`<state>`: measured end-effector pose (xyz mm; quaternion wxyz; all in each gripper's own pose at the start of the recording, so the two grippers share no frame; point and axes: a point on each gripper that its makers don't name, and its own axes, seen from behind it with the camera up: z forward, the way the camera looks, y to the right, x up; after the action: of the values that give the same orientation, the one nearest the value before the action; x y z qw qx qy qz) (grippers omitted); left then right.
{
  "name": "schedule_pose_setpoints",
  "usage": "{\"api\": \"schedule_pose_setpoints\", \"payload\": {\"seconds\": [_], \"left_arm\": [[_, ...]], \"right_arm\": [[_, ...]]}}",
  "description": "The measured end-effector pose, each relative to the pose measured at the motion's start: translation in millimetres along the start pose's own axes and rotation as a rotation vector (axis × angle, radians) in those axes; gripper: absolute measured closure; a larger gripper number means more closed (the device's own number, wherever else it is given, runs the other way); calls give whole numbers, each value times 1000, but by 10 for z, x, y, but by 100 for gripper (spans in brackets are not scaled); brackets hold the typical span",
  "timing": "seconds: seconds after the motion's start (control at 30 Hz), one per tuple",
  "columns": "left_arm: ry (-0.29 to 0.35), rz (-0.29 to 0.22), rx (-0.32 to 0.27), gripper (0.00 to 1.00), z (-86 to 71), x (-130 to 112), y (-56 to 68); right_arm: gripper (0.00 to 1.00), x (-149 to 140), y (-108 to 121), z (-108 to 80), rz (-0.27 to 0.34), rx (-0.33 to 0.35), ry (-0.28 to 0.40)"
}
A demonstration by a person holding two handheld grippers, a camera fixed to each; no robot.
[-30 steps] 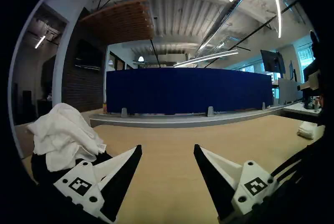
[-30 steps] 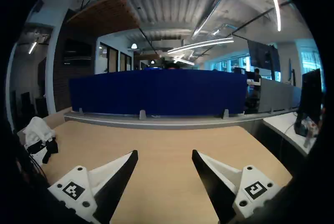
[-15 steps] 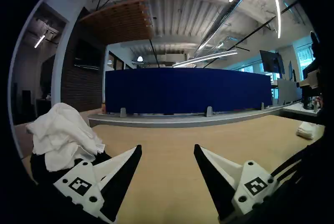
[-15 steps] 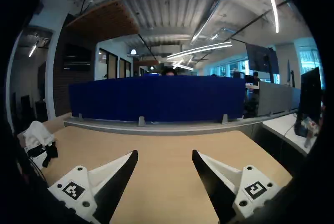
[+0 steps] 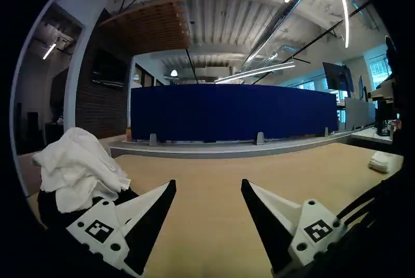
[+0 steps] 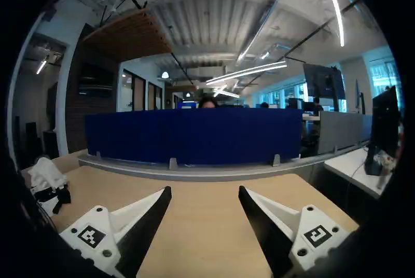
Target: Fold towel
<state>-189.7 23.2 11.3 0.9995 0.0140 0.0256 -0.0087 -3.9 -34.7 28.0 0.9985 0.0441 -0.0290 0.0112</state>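
Your towel (image 5: pixel 78 166) lies crumpled at the left edge of the tabletop (image 5: pixel 223 174), unfolded and untouched. Your left gripper (image 5: pixel 207 182) hovers just beside it, jaws apart and empty. Your right gripper (image 6: pixel 204 189), jaws likewise apart, faces the tabletop's middle. All the folding appears to lie ahead.

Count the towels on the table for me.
2. In the left gripper view, a crumpled towel is heaped at the table's left edge, and a small folded towel sits at its far right edge. The heap may hide more.
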Motion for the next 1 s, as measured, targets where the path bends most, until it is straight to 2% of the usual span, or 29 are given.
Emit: {"api": "schedule_pose_setpoints", "payload": {"seconds": [0.4,0.7,1.0], "left_arm": [[0,0,0,7,1,-2,-12],[0,0,0,7,-1,-4,-23],[0,0,0,7,2,-7,-30]], "right_arm": [[0,-48,125,69,-15,-17,21],[0,-259,277,116,-6,-62,19],[0,-530,309,153,16,-57,33]]}}
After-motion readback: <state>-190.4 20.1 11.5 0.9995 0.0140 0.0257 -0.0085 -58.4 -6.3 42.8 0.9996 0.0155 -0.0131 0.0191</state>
